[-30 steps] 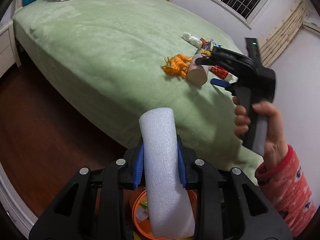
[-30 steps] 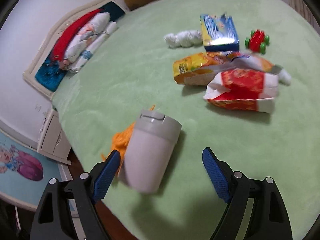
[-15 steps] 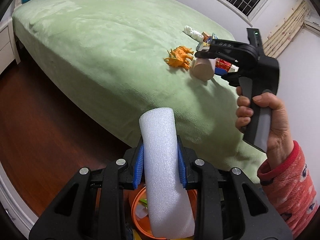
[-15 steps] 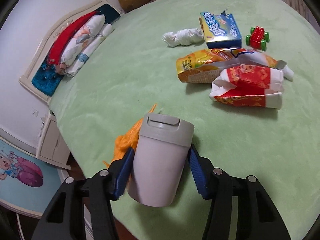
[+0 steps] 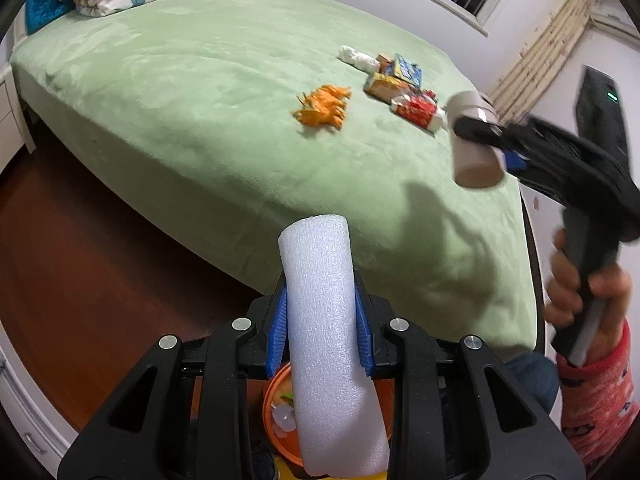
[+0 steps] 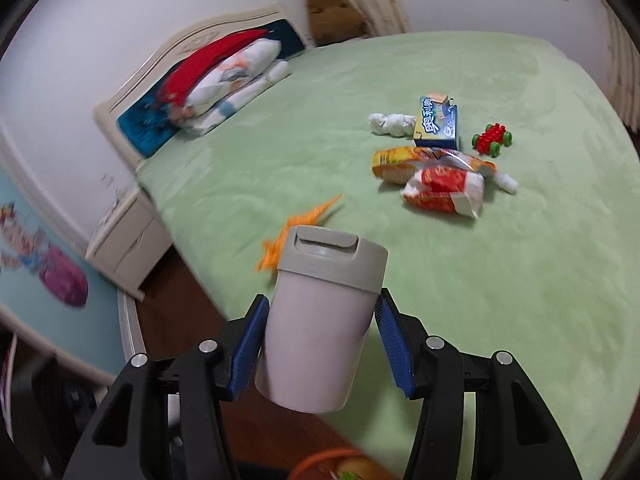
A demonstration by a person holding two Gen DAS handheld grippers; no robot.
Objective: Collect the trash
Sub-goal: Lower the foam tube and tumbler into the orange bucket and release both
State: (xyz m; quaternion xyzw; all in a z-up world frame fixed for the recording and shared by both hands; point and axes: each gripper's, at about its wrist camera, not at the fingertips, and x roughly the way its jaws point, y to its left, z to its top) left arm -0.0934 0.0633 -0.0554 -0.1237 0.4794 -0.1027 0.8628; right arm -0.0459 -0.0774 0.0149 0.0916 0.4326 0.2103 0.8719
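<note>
from the left wrist we look steeply down past the bed [image 5: 208, 120] edge, floor [image 5: 80, 272] close below; from the right wrist we face across the bed toward the headboard [image 6: 168, 64] – both views share the green cover and the wrappers [image 5: 404, 92]

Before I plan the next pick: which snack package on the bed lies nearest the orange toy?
The yellow-orange snack bag: it lies closest to the orange toy. The red-and-white packet sits just beyond it; the blue box lies farther back.

Orange bin [image 5: 276, 392] mostly hidden behind foam roll [image 5: 328, 344]; right hand [image 5: 580, 288] blurred.
</note>
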